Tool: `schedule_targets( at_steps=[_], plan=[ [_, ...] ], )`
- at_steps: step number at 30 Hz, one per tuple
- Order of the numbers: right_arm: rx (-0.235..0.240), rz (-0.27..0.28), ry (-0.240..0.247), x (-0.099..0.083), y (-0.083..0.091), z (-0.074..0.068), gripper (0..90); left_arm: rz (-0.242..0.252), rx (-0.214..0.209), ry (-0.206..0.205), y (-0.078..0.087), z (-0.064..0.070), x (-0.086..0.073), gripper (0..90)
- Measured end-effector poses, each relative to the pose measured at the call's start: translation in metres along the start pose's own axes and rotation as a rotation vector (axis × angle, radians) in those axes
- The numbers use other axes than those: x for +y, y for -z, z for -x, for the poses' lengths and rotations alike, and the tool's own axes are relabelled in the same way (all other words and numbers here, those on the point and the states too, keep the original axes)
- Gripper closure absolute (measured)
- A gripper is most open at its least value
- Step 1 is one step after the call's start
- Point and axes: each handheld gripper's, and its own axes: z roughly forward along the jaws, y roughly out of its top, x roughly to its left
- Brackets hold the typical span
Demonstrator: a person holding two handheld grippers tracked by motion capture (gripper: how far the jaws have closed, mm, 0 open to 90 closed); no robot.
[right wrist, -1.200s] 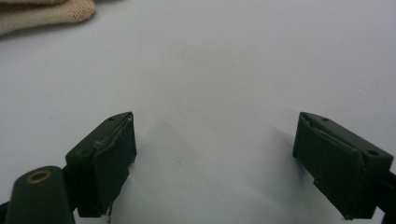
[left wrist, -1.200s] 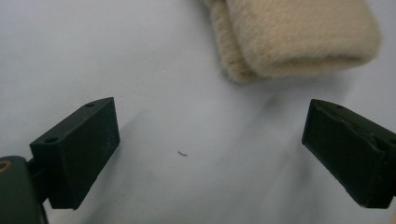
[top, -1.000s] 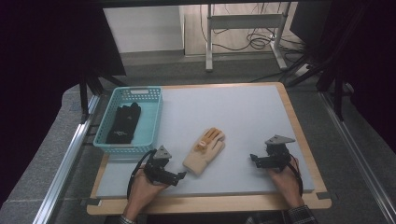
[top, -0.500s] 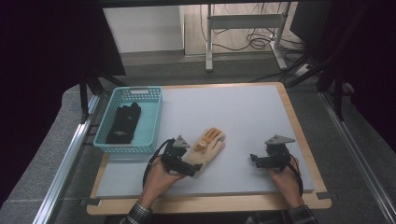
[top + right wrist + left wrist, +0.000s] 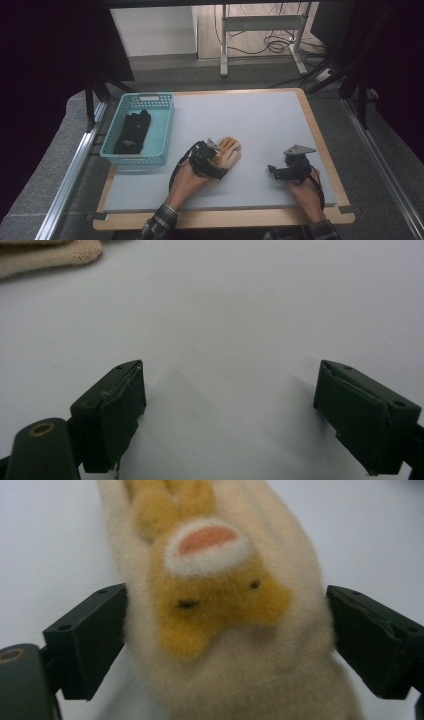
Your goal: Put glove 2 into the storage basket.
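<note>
On the pale grey worktop [image 5: 260, 125], a cream knitted glove [image 5: 227, 156] with a yellow animal face sewn on its back lies near the front middle, its fingers pointing away from the person. The left tongs [image 5: 212, 162] are over the glove's cuff end; in the left gripper view the glove [image 5: 220, 610] lies between the two black jaws, which stand wide apart on either side of it, each at or just touching the fuzzy edge, without pressing the fabric in. The right tongs [image 5: 280, 171] rest low over bare worktop, well apart from the glove on its right side; in the right gripper view the jaws are spread wide with nothing between them, and a corner of the glove [image 5: 50, 257] shows at the upper left. A turquoise plastic basket [image 5: 165, 127] sits at the left edge of the worktop with a black glove [image 5: 132, 132] lying inside it.
</note>
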Motion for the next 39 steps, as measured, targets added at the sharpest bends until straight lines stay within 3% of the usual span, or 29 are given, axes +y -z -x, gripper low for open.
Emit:
schedule_targets(
  at_steps=[9,12,17,23,27,39],
  plan=[
    [0.0,0.0,0.0,0.0,0.0,0.0,13.0,-0.033,0.04,-0.029,-0.011,0.006,0.001,15.8],
    [-0.001,0.0,0.0,0.0,0.0,0.0,13.0,-0.038,0.038,-0.029,-0.011,0.006,0.004,21.9],
    [-0.001,0.001,0.0,0.0,0.0,0.0,13.0,-0.044,0.036,-0.033,-0.009,0.006,0.008,39.7],
    [-0.001,0.0,0.0,0.0,0.0,0.0,13.1,-0.045,0.034,-0.037,-0.008,0.006,0.011,49.7],
    [-0.001,0.0,0.0,0.0,0.0,0.0,13.0,-0.036,0.029,-0.033,-0.007,0.003,0.013,52.3],
    [-0.001,0.0,0.001,0.0,0.0,0.0,13.0,-0.018,0.069,-0.029,0.012,-0.009,0.028,52.7]
  ],
)
